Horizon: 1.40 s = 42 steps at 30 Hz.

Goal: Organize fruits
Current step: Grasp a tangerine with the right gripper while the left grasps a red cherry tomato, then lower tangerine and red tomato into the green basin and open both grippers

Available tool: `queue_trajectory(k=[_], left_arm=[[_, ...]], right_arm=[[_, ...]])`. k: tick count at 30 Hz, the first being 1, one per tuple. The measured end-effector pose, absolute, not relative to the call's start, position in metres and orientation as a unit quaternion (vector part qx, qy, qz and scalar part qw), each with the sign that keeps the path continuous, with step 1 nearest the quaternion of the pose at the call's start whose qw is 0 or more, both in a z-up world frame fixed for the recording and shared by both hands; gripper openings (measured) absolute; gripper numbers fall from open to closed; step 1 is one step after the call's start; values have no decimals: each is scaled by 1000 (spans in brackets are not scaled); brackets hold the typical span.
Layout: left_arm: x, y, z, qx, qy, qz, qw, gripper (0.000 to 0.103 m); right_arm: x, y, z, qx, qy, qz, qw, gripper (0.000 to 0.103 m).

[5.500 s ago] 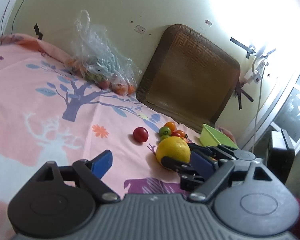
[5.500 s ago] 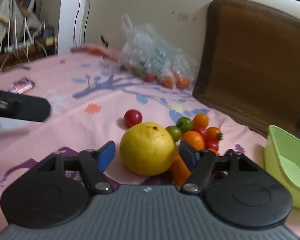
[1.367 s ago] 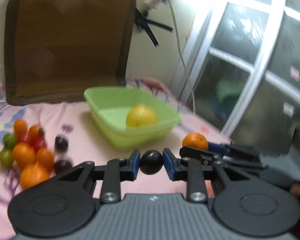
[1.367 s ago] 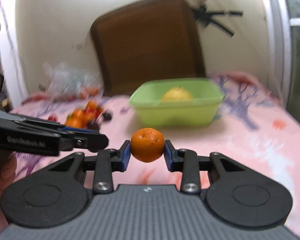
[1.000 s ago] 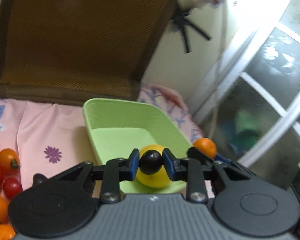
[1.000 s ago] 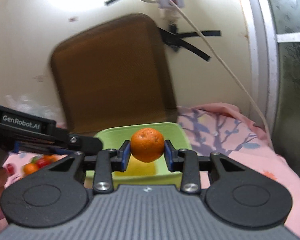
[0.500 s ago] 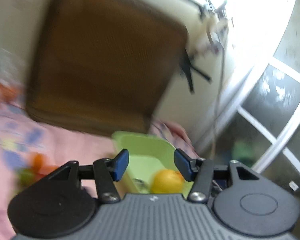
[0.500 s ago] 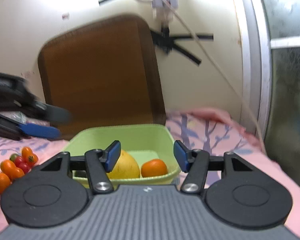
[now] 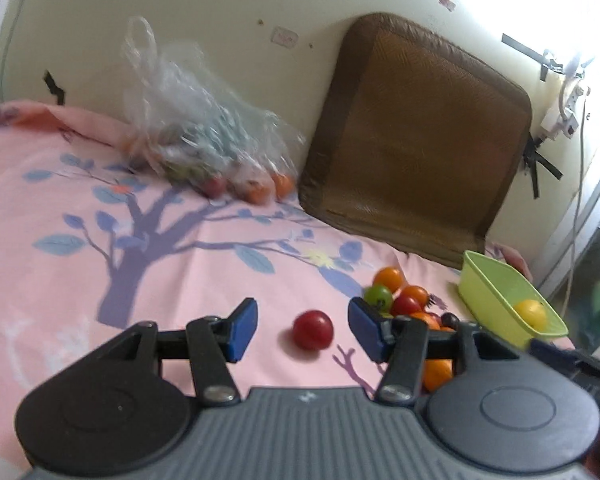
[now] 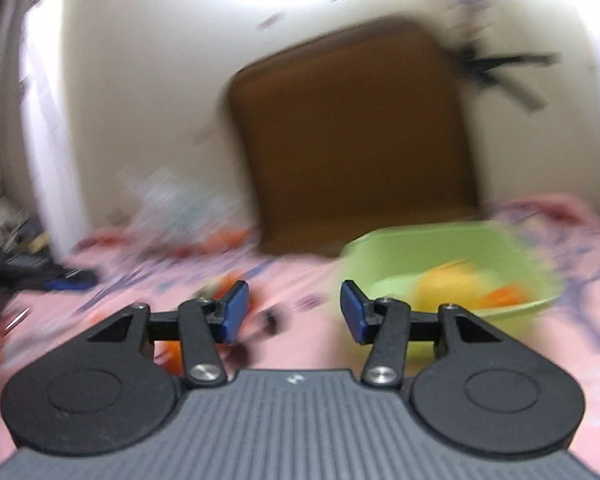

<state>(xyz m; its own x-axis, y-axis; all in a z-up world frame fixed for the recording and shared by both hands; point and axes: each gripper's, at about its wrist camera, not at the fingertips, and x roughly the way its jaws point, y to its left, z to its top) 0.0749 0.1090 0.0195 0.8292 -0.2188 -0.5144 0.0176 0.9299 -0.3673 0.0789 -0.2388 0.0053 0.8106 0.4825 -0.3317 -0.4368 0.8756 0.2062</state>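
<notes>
Both fruits are now released. The left gripper, open and empty, is centred before the red tomato; the right gripper, apparently empty, is narrowing.

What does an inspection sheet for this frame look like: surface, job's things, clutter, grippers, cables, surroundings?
Surface: pink tree-print sheet.
Job's things: green tub holding a yellow fruit; red tomato alone on the sheet; pile of small fruits beside the tub.
Clutter: clear plastic bag with more fruit by the wall.
Grippers: left gripper open and empty, tomato ahead of it; right gripper empty, jaws closing, view blurred.
Cables: white cable hanging from a taped wall plug.
Surroundings: brown mat leaning on the wall.
</notes>
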Motion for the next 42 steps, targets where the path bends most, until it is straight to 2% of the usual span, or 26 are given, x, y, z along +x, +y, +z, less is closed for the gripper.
queue_trajectory(k=[2, 9, 12, 13, 14, 15, 22, 27, 33, 36, 38, 42], left_arm=[[83, 104, 13, -163, 295, -67, 939, 57], [105, 76, -5, -98, 311, -77, 942, 56], [108, 70, -12, -83, 317, -71, 942, 38], [108, 71, -12, -85, 318, -79, 941, 29], [108, 72, -12, -88, 320, -83, 940, 29], [104, 71, -12, -91, 320, -79, 940, 29], [64, 33, 6, -113, 297, -179, 931, 30], [55, -30, 12, -75, 298, -262, 915, 30], [61, -86, -4, -43, 329, -285, 899, 30], [60, -99, -11, -19, 333, -275, 902, 33], [55, -105, -11, 2, 325, -267, 907, 41], [50, -103, -10, 8, 322, -253, 912, 45]], right_arm=[[77, -203, 0, 29, 214, 274, 937, 53], [94, -131, -13, -58, 255, 272, 926, 53], [104, -128, -20, -57, 283, 260, 922, 53], [107, -127, -22, -54, 291, 261, 919, 53], [107, -126, -25, -54, 295, 261, 918, 44], [107, -125, -26, -57, 297, 258, 918, 44], [75, -146, -16, -40, 266, 257, 928, 43], [51, -184, -18, -45, 251, 213, 943, 43], [34, -237, -31, -31, 275, 149, 949, 43], [31, -251, -34, -18, 279, 145, 949, 44], [29, -255, -34, -12, 275, 148, 950, 46], [29, -254, -37, -21, 275, 157, 948, 49]])
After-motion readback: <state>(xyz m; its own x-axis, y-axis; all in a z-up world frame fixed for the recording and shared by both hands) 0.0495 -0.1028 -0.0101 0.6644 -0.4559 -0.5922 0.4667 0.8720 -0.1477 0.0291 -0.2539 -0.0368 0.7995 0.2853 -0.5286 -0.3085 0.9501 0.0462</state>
